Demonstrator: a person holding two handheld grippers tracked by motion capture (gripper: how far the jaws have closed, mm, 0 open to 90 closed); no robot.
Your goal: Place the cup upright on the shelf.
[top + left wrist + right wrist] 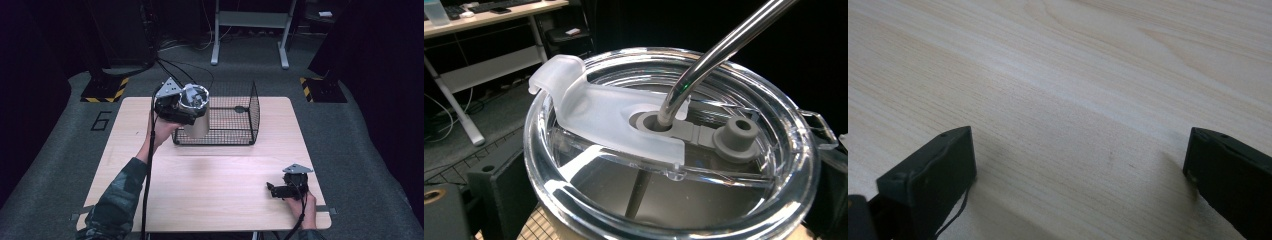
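Place: probably a lab or recording room, though the surroundings are dim | Centre: light wooden table on grey carpet | Beyond table: white desk frame, black stands on hazard-striped bases | Left of table: floor marking "6"

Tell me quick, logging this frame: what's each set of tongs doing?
Left tongs: shut on the tumbler, lifted beside the wire basket.
Right tongs: open, empty, low over the table.

Wire basket at table's 12 o'clock edge; lidded tumbler at basket's 9 o'clock; right gripper at table's 4 o'clock.
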